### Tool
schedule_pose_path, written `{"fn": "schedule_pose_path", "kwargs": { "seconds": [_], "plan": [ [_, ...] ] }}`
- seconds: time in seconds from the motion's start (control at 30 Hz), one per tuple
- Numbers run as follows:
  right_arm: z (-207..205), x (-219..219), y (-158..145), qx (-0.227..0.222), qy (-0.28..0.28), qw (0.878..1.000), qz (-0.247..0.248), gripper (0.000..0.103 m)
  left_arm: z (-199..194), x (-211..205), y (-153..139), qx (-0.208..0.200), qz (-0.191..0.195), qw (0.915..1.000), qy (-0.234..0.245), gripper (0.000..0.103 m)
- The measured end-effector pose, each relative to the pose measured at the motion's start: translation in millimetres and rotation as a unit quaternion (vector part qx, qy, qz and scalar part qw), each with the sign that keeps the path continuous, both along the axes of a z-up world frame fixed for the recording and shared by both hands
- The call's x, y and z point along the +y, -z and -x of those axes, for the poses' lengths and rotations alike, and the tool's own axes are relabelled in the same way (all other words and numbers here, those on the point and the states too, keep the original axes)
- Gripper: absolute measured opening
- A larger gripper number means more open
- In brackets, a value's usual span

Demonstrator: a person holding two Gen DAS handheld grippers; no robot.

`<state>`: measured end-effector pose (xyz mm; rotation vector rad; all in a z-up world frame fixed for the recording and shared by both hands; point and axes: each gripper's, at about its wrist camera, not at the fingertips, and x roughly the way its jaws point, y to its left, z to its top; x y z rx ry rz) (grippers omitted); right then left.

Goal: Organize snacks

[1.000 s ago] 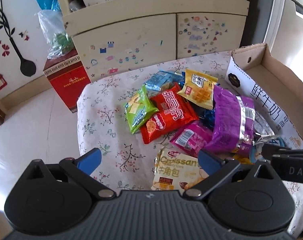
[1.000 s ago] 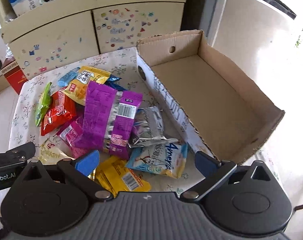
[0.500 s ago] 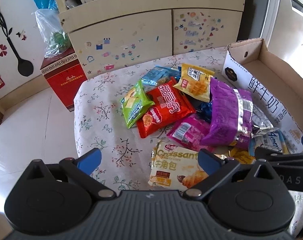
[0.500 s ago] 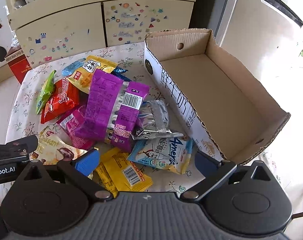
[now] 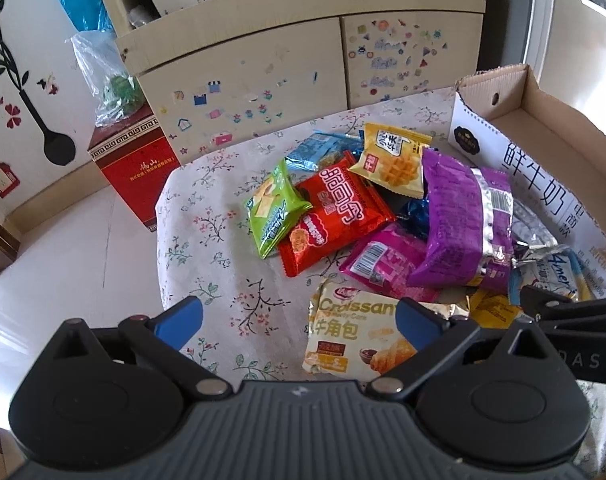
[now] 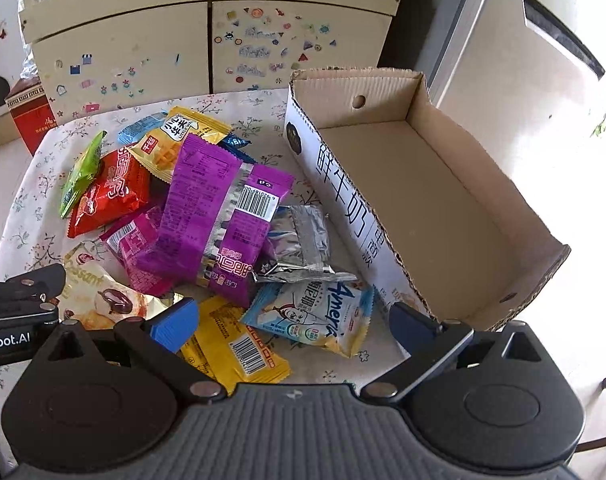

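Several snack packs lie heaped on a floral tablecloth [image 5: 207, 240]. A big purple pack [image 6: 219, 216] tops the pile, with a red pack [image 5: 335, 216], a green pack [image 5: 273, 208], a yellow waffle pack [image 5: 395, 156] and a croissant pack [image 5: 351, 336] around it. An empty cardboard box [image 6: 435, 200] stands to the right of the heap. My left gripper [image 5: 299, 320] hovers open above the croissant pack's left edge. Over a yellow bar pack [image 6: 235, 344] and a blue-white pack [image 6: 315, 316], my right gripper [image 6: 295, 320] is open. Neither holds anything.
A cream cabinet [image 5: 287, 80] with stickers stands behind the table. A red box [image 5: 135, 168] with a plastic bag on top sits on the floor at the left. A silver foil pack [image 6: 299, 244] lies against the cardboard box's white side.
Both grippers have drawn back and slightly left, so the snack pile and the cardboard box sit further right and lower in view. Both stay open; no pack has moved.
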<state>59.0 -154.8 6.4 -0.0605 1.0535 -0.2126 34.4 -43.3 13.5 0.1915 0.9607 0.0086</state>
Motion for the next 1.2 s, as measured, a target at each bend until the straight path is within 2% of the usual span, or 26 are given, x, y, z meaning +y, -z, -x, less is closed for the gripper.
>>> {"fn": "schedule_pose_path", "kwargs": {
  "seconds": [0.37, 1.2],
  "plan": [
    [1.1, 2.6, 2.0, -0.002, -0.01, 1.0, 0.017, 0.103, 2.7, -2.0, 2.7, -0.002, -0.013, 0.9999, 0.003, 0.101],
    [2.8, 2.7, 3.1, -0.004, -0.015, 0.999, 0.034, 0.102, 3.1, -6.8, 6.3, 0.0, -0.017, 0.9998, 0.005, 0.101]
  ]
}}
